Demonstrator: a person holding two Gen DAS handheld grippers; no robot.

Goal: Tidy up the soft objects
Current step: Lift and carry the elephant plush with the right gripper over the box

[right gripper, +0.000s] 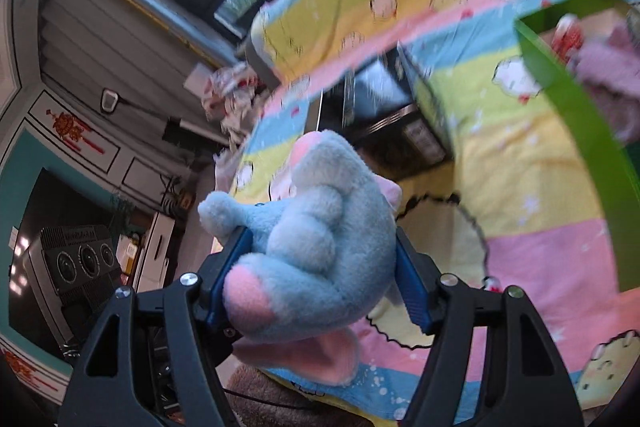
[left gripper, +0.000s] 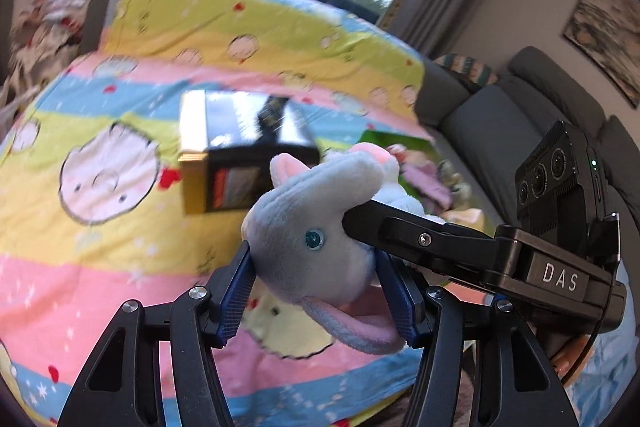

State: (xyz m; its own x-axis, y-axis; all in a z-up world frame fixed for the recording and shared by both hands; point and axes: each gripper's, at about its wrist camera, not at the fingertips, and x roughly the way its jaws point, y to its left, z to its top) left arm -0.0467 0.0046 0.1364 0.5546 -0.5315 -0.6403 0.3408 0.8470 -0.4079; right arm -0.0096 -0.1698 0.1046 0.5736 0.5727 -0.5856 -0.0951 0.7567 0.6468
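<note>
Blue-grey plush elephant with pink ears, lifted above the blanket.

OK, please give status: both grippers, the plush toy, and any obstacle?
Left gripper and right gripper both shut on blue-and-pink plush elephant. Toy held above striped cartoon bedsheet. Black open box ahead; nothing blocking.

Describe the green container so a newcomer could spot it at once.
Start at the bed's striped cartoon blanket. Past the black and gold box in its middle lies the green bin near the grey sofa. It alone is bright green with plain walls, and pink soft items sit inside.
</note>
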